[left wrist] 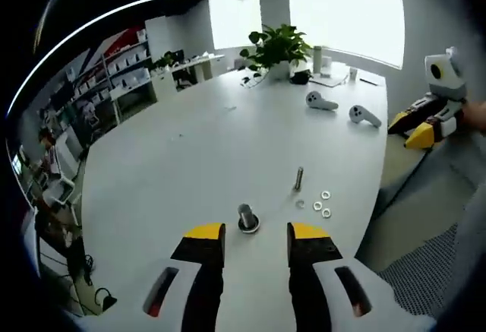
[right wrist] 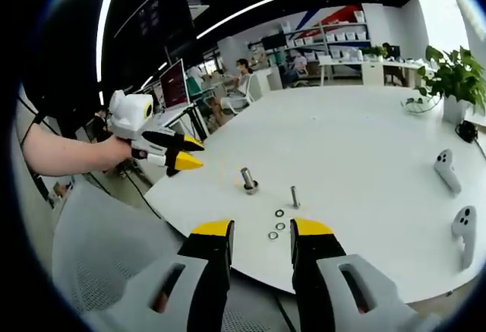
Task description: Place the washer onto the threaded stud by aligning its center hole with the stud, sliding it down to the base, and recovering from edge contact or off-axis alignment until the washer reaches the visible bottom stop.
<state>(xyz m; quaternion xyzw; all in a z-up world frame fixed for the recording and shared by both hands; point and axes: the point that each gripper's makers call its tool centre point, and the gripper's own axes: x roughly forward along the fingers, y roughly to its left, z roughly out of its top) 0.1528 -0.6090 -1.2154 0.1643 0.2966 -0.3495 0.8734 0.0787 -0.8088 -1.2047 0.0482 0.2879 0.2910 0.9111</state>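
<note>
A threaded stud on a round base (left wrist: 247,218) stands upright on the white table (left wrist: 197,157), just beyond my left gripper (left wrist: 256,233), which is open with nothing between its jaws. A second, bare stud (left wrist: 298,178) stands a little further off. Several small washers (left wrist: 325,194) lie flat beside it. In the right gripper view the based stud (right wrist: 248,181), the bare stud (right wrist: 295,196) and the washers (right wrist: 279,213) lie near the table's edge, ahead of my open, empty right gripper (right wrist: 262,229). The left gripper (right wrist: 184,153) is held in a hand off the table's left edge.
Two white hand controllers (left wrist: 321,102) (right wrist: 446,169) lie farther along the table. A potted plant (left wrist: 277,47) and small items stand at the far end. The right gripper (left wrist: 414,128) hangs beyond the table's right edge. Desks, shelves and seated people fill the room behind.
</note>
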